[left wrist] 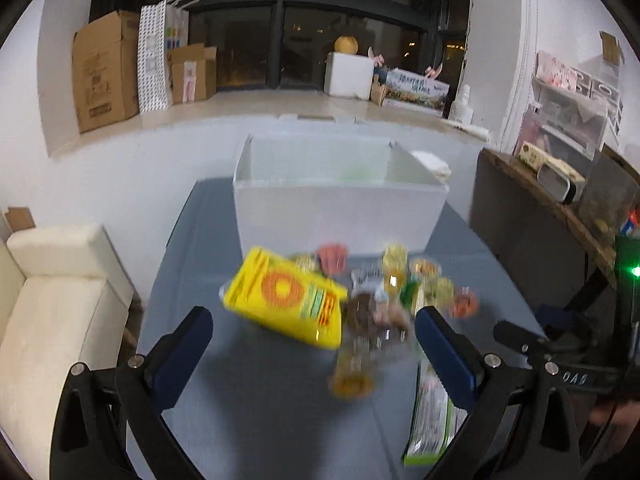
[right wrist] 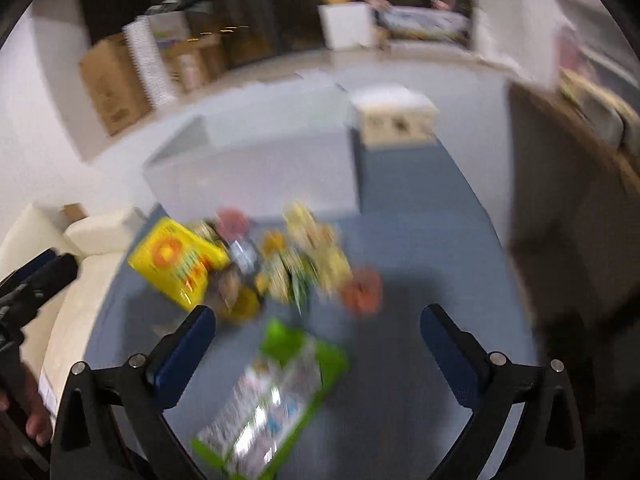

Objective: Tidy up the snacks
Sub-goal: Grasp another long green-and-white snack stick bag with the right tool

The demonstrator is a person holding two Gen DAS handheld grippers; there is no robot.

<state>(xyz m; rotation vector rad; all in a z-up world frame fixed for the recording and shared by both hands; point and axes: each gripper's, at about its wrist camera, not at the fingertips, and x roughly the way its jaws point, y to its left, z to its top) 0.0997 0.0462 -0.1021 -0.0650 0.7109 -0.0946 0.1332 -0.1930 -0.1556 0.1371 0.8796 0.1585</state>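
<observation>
Snacks heaped mid-table point(left wrist: 260, 400) on blue-grey surface, just near of a white open-topped box point(left wrist: 340, 216). Yellow packet point(left wrist: 286, 300) with an orange ring print lies tilted at left of the heap; small cups and jars beside it, colours orange, yellow, green, too blurred to name. A green-edged packet point(right wrist: 272, 396) with a silvery face lies nearest, apart from the heap. Left gripper point(left wrist: 314, 332) hovers above the table, fingers point(left wrist: 188, 344) spread wide, holding nothing, aimed at the yellow packet and the box beyond. Right gripper point(right wrist: 318, 330) likewise raised, fingers point(right wrist: 448, 344) wide apart, empty, the green-edged packet lying below between them. Right wrist view heavily smeared.
</observation>
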